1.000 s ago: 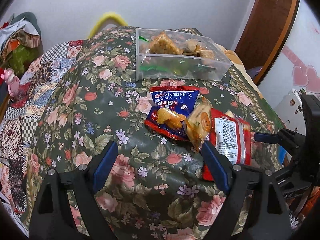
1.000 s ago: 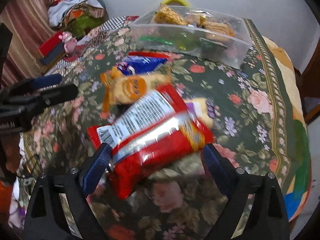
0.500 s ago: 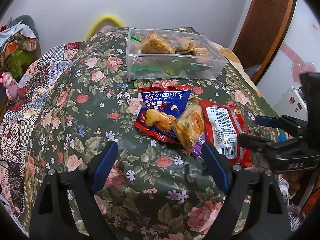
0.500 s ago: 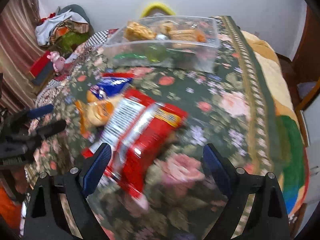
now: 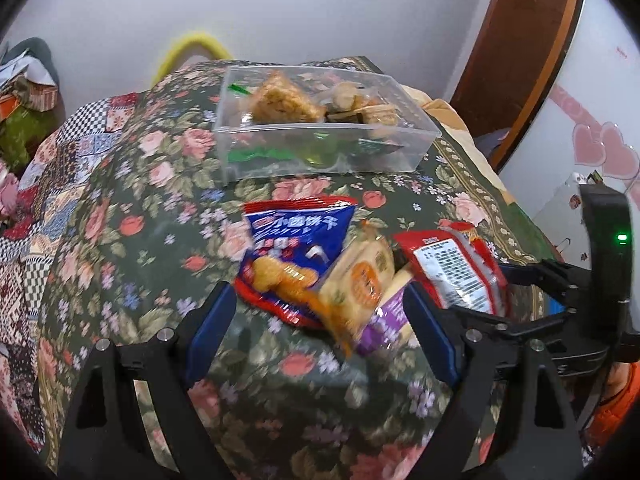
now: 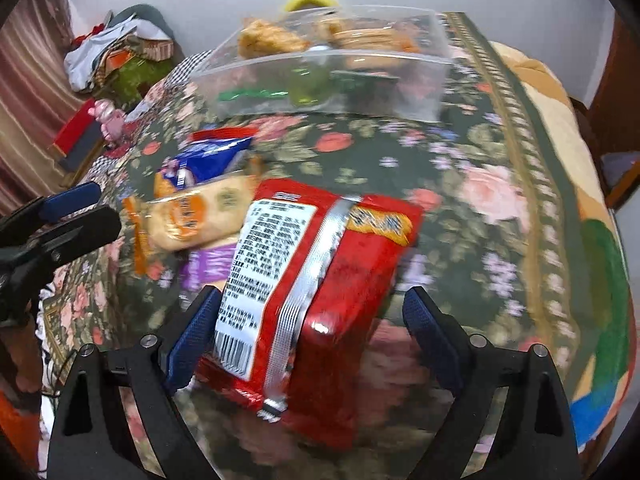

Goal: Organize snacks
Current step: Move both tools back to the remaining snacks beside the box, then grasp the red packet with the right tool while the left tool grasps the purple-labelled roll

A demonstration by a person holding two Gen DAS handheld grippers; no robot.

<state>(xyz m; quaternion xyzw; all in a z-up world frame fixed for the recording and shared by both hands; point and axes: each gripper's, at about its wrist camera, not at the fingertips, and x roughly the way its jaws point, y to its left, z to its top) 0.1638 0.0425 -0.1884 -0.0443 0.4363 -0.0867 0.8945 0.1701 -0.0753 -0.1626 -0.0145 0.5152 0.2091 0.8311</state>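
A red snack bag (image 6: 320, 280) lies label side up on the floral cloth, between the fingers of my right gripper (image 6: 308, 332), whose jaws are closing; a gap still shows at the right pad. My left gripper (image 5: 316, 328) stands open over a blue biscuit bag (image 5: 296, 240), an orange cracker pack (image 5: 360, 280) and a purple pack (image 5: 384, 320), touching none of them. The red snack bag (image 5: 452, 268) sits just right of these. Farther back stands a clear plastic box (image 5: 320, 152) holding several snacks.
The floral cloth (image 5: 140, 240) drops away at the left and near edges. A pile of clothes (image 6: 116, 60) and a red box (image 6: 76, 136) lie beyond the left side. A brown door (image 5: 520, 52) stands at the right, and a person's orange sleeve (image 5: 612, 416) is low on the right.
Both grippers have slid closer to the snack pile. The red bag now fills the space between the right fingers, and the blue bag and cracker pack sit nearer the left fingers.
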